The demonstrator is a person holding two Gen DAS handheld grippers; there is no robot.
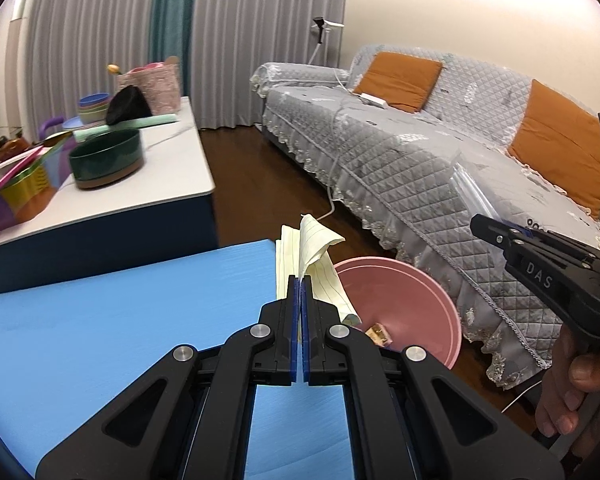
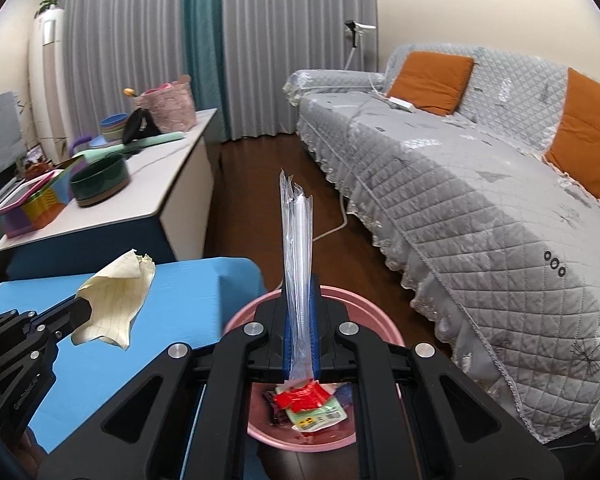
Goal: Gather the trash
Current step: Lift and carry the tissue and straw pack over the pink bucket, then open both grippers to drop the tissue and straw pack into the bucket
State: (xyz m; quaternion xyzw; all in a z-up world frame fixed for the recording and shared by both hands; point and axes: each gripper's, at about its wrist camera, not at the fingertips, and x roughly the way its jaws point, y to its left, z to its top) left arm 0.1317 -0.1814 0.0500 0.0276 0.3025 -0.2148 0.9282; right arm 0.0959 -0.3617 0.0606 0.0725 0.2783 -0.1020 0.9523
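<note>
My left gripper (image 1: pixel 299 280) is shut on a crumpled sheet of yellow lined paper (image 1: pixel 314 252), held above the blue table's (image 1: pixel 120 320) right edge, next to the pink bin (image 1: pixel 412 304). The same paper (image 2: pixel 114 300) shows in the right wrist view in the left gripper (image 2: pixel 85 310). My right gripper (image 2: pixel 300 312) is shut on a clear plastic bag (image 2: pixel 297 240) that stands upright, directly above the pink bin (image 2: pixel 240 320). The bin holds several wrappers, one red (image 2: pixel 300 398). In the left wrist view the right gripper (image 1: pixel 484 227) holds the bag (image 1: pixel 474 190) at the right.
A grey quilted sofa (image 1: pixel 400 148) with orange cushions runs along the right. A white sideboard (image 1: pixel 160 176) at the left carries a dark green bowl (image 1: pixel 108 156), coloured bowls and a pink basket (image 1: pixel 152 88). A white cable (image 2: pixel 336 228) lies on the dark wooden floor between them.
</note>
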